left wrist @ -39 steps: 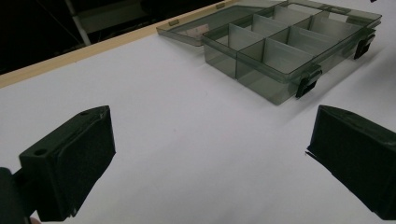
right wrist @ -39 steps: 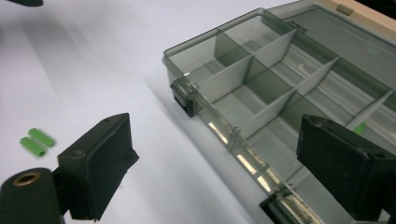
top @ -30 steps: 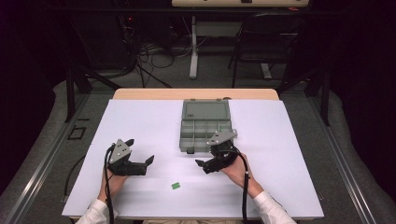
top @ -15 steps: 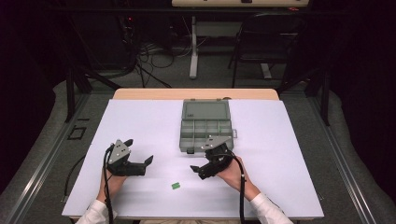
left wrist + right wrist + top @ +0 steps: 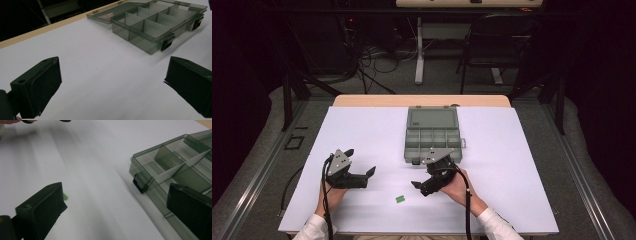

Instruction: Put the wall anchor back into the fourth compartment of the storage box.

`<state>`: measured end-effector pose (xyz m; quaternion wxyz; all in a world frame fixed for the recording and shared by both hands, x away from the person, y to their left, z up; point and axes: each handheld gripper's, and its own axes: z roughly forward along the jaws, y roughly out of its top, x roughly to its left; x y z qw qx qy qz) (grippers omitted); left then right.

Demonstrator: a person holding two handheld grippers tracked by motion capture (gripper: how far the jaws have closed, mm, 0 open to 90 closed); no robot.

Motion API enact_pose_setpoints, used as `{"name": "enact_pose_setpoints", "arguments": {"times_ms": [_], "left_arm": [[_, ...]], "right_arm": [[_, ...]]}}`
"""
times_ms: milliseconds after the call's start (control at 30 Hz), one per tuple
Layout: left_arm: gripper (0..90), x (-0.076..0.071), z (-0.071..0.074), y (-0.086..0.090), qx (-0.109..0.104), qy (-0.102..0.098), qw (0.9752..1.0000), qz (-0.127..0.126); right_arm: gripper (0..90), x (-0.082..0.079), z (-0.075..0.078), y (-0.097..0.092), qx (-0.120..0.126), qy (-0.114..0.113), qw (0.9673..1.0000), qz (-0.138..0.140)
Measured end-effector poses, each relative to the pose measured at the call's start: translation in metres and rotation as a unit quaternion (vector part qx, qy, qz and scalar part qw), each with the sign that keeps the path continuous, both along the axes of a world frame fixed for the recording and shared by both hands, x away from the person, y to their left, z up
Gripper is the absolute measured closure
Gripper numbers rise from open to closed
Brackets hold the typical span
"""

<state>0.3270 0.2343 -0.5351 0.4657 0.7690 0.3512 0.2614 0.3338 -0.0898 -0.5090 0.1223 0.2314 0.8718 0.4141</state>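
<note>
Small green piece (image 5: 400, 199) lies loose on the white table (image 5: 522, 165), between the hands, down-left of the right gripper (image 5: 419, 187), which is nearer. Its jaws have just been opening, nothing between them. Left gripper (image 5: 369, 177) spread, empty. Open box (image 5: 432, 135) behind.

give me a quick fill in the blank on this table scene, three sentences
1. The lid of the grey compartment box is ____.
2. The small piece lying on the white table between the two tools is ____ in colour.
3. The jaws of the right tool stand ____, with nothing between them.

Missing words: open; green; open
</note>
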Motion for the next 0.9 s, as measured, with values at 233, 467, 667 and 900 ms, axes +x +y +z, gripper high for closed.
{"name": "enact_pose_setpoints", "arguments": {"times_ms": [233, 467, 667, 900], "left_arm": [[0.0, 0.0, 0.0, -0.001, 0.003, -0.001, 1.0, -0.001], [0.0, 0.0, 0.0, 0.0, 0.0, -0.001, 1.0, -0.001], [0.0, 0.0, 0.0, 0.0, -0.001, 0.0, 1.0, -0.002], [0.0, 0.0, 0.0, -0.001, 0.002, -0.001, 1.0, -0.002]], "right_arm": [[0.0, -0.003, -0.002, 0.009, -0.002, 0.003, 0.9999, 0.014], [0.0, -0.005, -0.008, 0.023, -0.013, 0.017, 0.9993, 0.032], [0.0, -0.006, -0.017, 0.038, -0.024, 0.024, 0.9982, 0.049], [0.2, -0.005, -0.023, 0.046, -0.033, 0.024, 0.9973, 0.061]]}}
